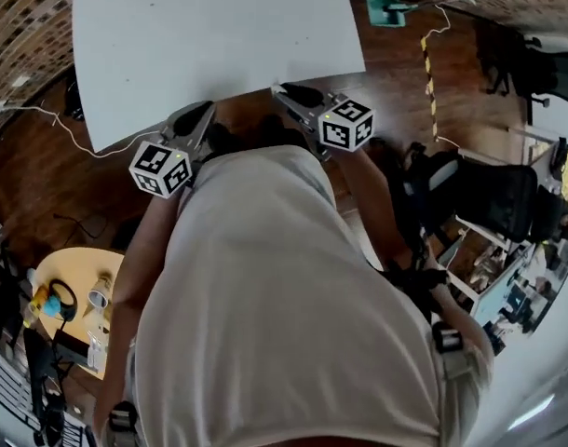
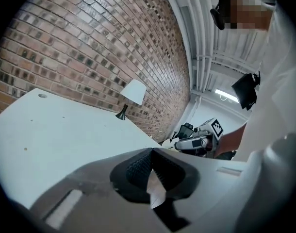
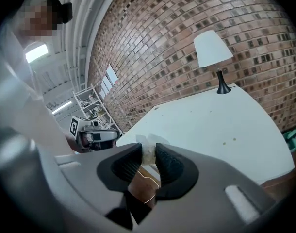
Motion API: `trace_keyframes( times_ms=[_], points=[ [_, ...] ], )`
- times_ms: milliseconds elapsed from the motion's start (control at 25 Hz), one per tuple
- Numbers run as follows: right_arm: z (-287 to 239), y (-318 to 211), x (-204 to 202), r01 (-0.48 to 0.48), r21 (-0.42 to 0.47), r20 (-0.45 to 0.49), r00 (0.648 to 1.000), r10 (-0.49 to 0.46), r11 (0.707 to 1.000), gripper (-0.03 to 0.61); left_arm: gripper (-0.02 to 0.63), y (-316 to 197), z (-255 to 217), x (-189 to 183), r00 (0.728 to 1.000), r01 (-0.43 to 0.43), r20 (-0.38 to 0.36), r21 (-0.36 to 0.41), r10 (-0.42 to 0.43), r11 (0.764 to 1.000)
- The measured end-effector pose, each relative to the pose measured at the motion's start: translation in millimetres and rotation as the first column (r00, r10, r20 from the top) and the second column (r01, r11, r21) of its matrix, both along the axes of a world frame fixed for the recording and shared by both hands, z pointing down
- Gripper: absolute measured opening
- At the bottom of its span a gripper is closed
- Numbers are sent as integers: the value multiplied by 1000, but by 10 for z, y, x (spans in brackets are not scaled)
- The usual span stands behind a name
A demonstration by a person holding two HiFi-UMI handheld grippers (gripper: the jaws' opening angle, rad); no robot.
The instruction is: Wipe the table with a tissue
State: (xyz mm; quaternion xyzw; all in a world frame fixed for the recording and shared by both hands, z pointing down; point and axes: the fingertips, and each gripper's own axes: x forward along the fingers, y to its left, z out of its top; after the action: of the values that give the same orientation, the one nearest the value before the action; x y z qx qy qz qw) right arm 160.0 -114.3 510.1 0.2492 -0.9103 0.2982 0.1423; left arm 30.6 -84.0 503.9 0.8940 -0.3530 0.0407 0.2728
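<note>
A white table point(image 1: 219, 35) lies ahead of the person. My right gripper point(image 3: 148, 155) is shut on a small crumpled white tissue point(image 3: 149, 142), which sticks out past the pads just over the table's near edge. In the head view the right gripper point(image 1: 282, 92) reaches the table's front edge. My left gripper point(image 2: 150, 154) has its ribbed pads meeting at the tips with nothing seen between them. It hangs at the table's near edge, left of the right one, and also appears in the head view as the left gripper point(image 1: 200, 115).
A lamp point(image 3: 213, 50) with a white shade stands at the table's far side against the brick wall. A round yellow side table point(image 1: 70, 296) with small items is at lower left. An office chair point(image 1: 493, 198) stands to the right. Cables point(image 1: 51, 124) lie on the wooden floor.
</note>
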Motion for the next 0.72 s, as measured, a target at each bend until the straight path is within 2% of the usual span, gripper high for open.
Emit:
trace_keyframes(
  times_ms=[120, 240, 560, 720],
  points=[
    [-105, -94, -93, 35, -8, -20, 999, -35, 999, 92, 3, -72, -73, -107, 1000, 19, 10, -19, -19, 1000],
    [-257, -115, -19, 40, -14, -35, 999, -40, 999, 92, 3, -137, -184, -32, 1000, 1, 11, -36, -1, 999],
    [-186, -253, 372, 47, 24, -45, 998, -46, 999, 92, 3, -405, -166, 531, 998, -48, 35, -35, 49, 998],
    [-155, -261, 509, 117, 22, -28, 993, -116, 993, 92, 3, -402, -212, 735, 997, -5, 75, -43, 8, 999]
  ],
)
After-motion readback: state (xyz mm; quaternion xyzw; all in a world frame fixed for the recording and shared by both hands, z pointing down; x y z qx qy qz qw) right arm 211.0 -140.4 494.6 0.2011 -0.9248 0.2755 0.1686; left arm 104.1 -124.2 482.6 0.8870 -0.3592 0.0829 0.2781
